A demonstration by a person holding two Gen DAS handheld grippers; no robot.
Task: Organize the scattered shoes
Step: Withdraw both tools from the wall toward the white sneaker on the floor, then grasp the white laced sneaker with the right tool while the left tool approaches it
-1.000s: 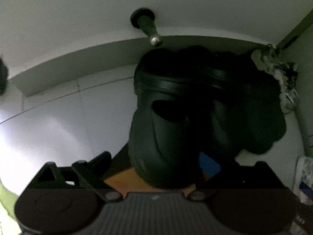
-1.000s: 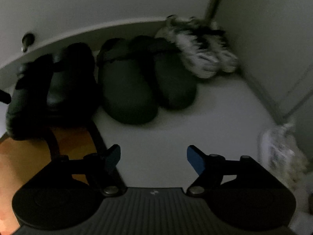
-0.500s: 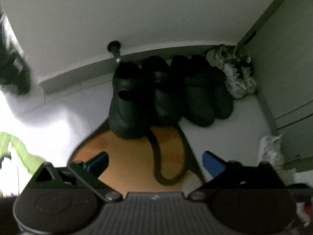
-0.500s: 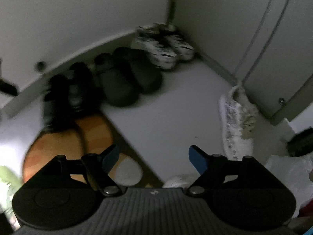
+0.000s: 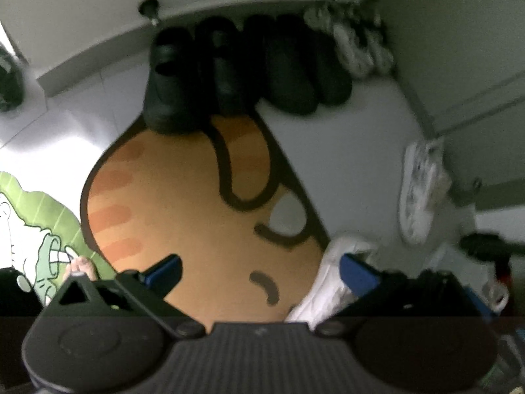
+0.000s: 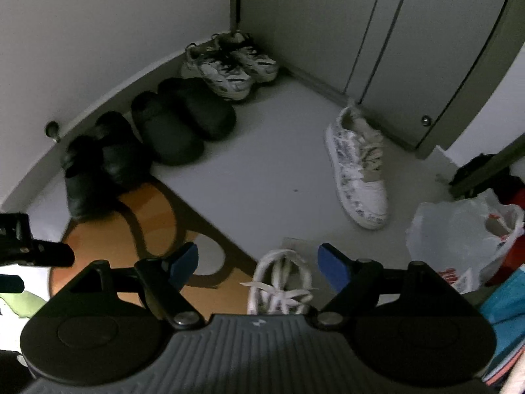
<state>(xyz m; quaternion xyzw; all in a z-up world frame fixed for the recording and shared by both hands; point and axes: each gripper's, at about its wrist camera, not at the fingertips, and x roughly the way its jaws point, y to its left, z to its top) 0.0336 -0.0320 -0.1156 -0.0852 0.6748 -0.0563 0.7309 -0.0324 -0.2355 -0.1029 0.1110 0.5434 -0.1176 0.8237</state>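
We hold both the left hand-held gripper (image 5: 259, 271) and right hand-held gripper (image 6: 257, 261) apart, empty; the patterned sneaker (image 6: 359, 167) lies lengthwise, toe away from the closet door (image 6: 403, 49).

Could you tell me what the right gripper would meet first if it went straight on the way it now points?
Most likely the white laced sneaker lying between the open right gripper fingers, just ahead; depth is uncertain.

Bare floor (image 6: 272, 170) open — plastic bag (image 6: 459, 229) crowds right.

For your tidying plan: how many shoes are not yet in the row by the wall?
2: a patterned sneaker by the cupboard doors, a white sneaker below the right gripper. Others may be hidden.
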